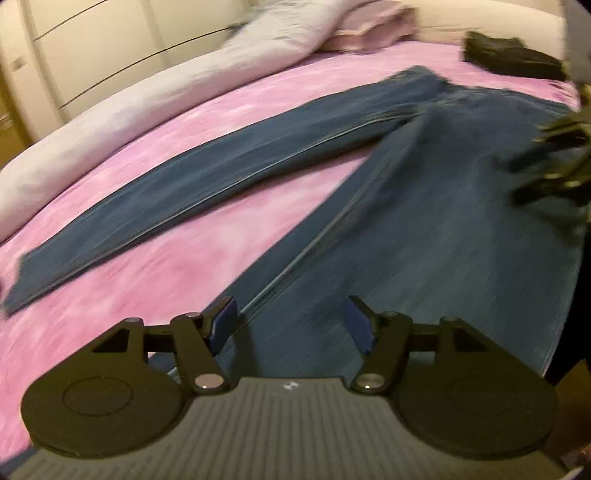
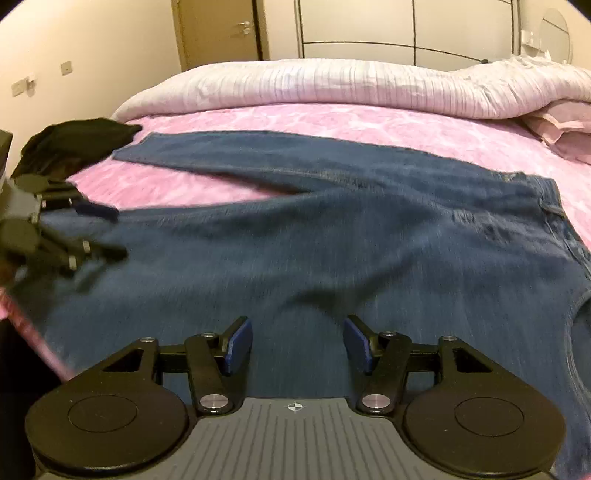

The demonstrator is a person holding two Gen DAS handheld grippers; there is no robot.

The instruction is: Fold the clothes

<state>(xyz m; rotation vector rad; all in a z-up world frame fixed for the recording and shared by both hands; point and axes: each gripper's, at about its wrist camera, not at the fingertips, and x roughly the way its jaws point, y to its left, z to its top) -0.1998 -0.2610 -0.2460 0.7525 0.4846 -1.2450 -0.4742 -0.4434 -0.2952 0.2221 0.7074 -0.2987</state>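
Lying spread across a bed with a pink mottled sheet (image 2: 332, 122) is a pair of blue jeans (image 2: 332, 236), legs parted in a V and waistband toward the right in the right wrist view. Going left to right in that view: a dark garment (image 2: 74, 144) is sitting bunched on the sheet near the hem of the far leg; the left claw (image 2: 107, 232) is hovering over the hem end of the near leg, its fingers spread apart and gripping nothing; the right claw (image 2: 297, 343) is hanging over the middle of the near leg, also released, blue pads (image 2: 240, 343) wide apart with only denim showing between them. A pale ribbed duvet (image 2: 332, 88) is lying rolled along the far edge of the bed, with a pink pillow (image 2: 565, 133) at its right end. Behind it, a door (image 2: 218, 33) and white wardrobe fronts (image 2: 406, 26) are standing against the wall. The left wrist view is showing the same jeans (image 1: 424, 206), blurred, beneath the left claw (image 1: 290, 321).
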